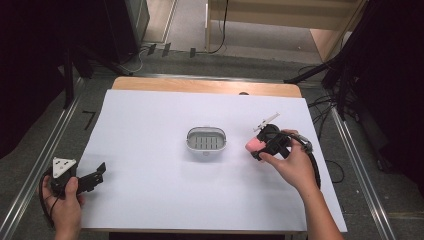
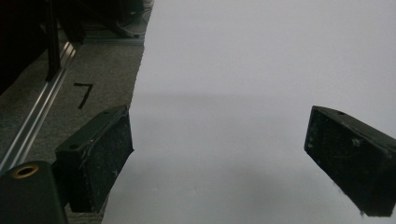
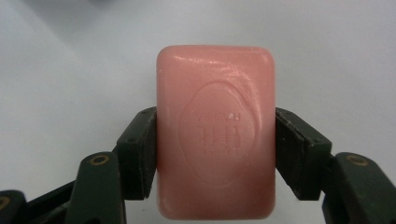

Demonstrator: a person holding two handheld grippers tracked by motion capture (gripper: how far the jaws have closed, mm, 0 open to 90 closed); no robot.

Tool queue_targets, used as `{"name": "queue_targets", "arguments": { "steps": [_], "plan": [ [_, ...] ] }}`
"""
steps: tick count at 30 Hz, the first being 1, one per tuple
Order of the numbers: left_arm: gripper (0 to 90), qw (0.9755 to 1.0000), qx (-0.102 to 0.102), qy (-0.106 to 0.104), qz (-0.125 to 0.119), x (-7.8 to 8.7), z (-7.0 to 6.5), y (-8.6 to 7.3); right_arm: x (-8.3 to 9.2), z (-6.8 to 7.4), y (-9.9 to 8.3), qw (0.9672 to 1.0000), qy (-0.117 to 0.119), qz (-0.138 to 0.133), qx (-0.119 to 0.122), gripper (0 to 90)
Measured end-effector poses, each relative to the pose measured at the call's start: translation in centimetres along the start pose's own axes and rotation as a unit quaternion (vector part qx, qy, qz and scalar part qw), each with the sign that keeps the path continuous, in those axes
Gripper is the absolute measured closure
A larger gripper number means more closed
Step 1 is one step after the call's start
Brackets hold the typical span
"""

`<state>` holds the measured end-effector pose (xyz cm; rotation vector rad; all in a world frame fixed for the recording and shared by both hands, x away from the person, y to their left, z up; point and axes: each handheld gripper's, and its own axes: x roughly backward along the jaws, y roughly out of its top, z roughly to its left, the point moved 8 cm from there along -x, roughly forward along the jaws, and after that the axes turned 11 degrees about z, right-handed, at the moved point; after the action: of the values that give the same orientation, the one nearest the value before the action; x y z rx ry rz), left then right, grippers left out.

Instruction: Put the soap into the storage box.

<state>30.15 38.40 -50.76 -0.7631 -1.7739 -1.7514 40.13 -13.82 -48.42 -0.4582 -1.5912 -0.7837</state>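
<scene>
One pink soap (image 3: pixel 215 130), clamped in R gripper (image 3: pixel 215 154)

Pink soap bar (image 3: pixel 215 133): rounded rectangular block w/ soft corners, glossy, oval stamp embossed on its broad face, lettering too faint to read. In the right gripper view it fills the centre, long axis vertical, broad face to the camera, pinched at both long sides approx. mid-height. In the high view the soap (image 1: pixel 254 145) shows as a small pink spot right of centre, just beside a white oval soap dish (image 1: pixel 206 147) at mid-frame
</scene>
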Motion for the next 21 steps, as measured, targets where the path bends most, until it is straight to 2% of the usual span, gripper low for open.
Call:
{"name": "queue_targets", "arguments": {
  "steps": [2, 3, 9, 21],
  "plan": [
    [8.3, 1.0000, 0.000, 0.000, 0.000, 0.0, 0.0, 0.0, 0.1, 0.2, 0.3, 1.0000, 0.002, -0.004, 0.007, 38.7],
    [8.3, 1.0000, 0.000, 0.000, 0.000, 0.0, 0.0, 0.0, 0.3, 0.3, 0.6, 0.9997, 0.002, -0.012, 0.020, 38.7],
    [8.3, 1.0000, 0.000, 0.000, 0.000, 0.0, 0.0, 0.0, 0.7, 0.8, 1.4, 0.9993, 0.010, -0.019, 0.030, 38.6],
    [8.3, 1.0000, -0.001, 0.000, 0.001, 0.0, 0.0, 0.0, 1.6, 2.2, 3.5, 0.9966, 0.016, -0.035, 0.073, 38.7]
  ]
}}
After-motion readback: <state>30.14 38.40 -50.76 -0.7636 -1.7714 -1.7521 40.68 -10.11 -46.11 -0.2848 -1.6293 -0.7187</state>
